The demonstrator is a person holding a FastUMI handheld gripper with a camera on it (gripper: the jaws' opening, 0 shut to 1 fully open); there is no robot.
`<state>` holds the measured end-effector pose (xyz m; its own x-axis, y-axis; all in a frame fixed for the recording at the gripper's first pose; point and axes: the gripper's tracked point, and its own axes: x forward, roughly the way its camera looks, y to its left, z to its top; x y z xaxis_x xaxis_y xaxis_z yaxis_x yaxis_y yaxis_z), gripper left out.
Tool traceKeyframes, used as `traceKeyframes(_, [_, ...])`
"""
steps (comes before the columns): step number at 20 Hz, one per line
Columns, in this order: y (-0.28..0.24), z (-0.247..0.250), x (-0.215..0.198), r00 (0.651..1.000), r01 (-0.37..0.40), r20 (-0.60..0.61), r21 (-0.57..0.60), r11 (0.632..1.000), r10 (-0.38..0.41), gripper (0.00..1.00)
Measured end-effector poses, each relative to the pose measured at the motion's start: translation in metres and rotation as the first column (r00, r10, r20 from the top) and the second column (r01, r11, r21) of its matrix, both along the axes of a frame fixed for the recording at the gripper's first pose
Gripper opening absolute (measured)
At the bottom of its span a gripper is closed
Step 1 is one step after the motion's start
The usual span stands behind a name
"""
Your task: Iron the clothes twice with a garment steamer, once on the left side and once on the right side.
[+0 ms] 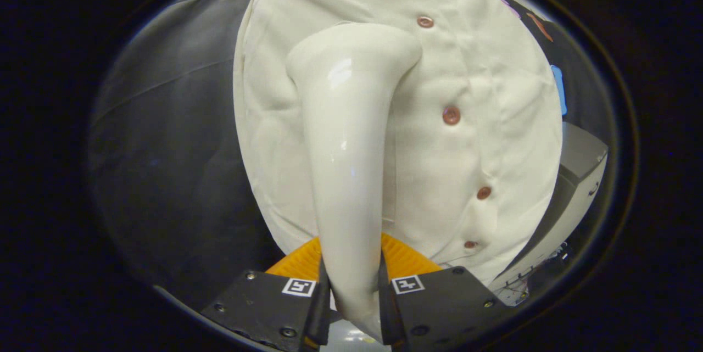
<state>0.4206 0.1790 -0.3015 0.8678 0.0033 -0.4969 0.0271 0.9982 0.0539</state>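
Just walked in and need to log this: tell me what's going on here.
A person's hand-held gripper is shut on the handle of a cream garment steamer, one finger on each side of it. The steamer's head points at a cream button-front shirt hanging against the dark booth wall, and sits over the panel beside the row of buttons. Whether the head touches the fabric cannot be told. A grey box stands beyond the shirt's far edge.

No readable text; square coded markers [299, 286] on gripper [354, 291] bear patterns, not letters.
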Motion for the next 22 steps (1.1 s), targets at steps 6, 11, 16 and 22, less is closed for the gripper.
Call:
traceKeyframes(6, [0.003, -0.055, -0.026, 0.991, 0.004, -0.134, 0.008, 1.000, -0.003, 0.36])
traceKeyframes(11, [0.004, -0.050, -0.029, 0.976, 0.007, -0.218, 0.016, 1.000, -0.003, 0.35])
traceKeyframes(16, [0.004, -0.045, -0.033, 0.960, 0.019, -0.279, 0.034, 0.999, -0.008, 0.35])
traceKeyframes(22, [-0.002, -0.027, -0.034, 0.947, 0.033, -0.321, 0.058, 0.998, -0.013, 0.35])
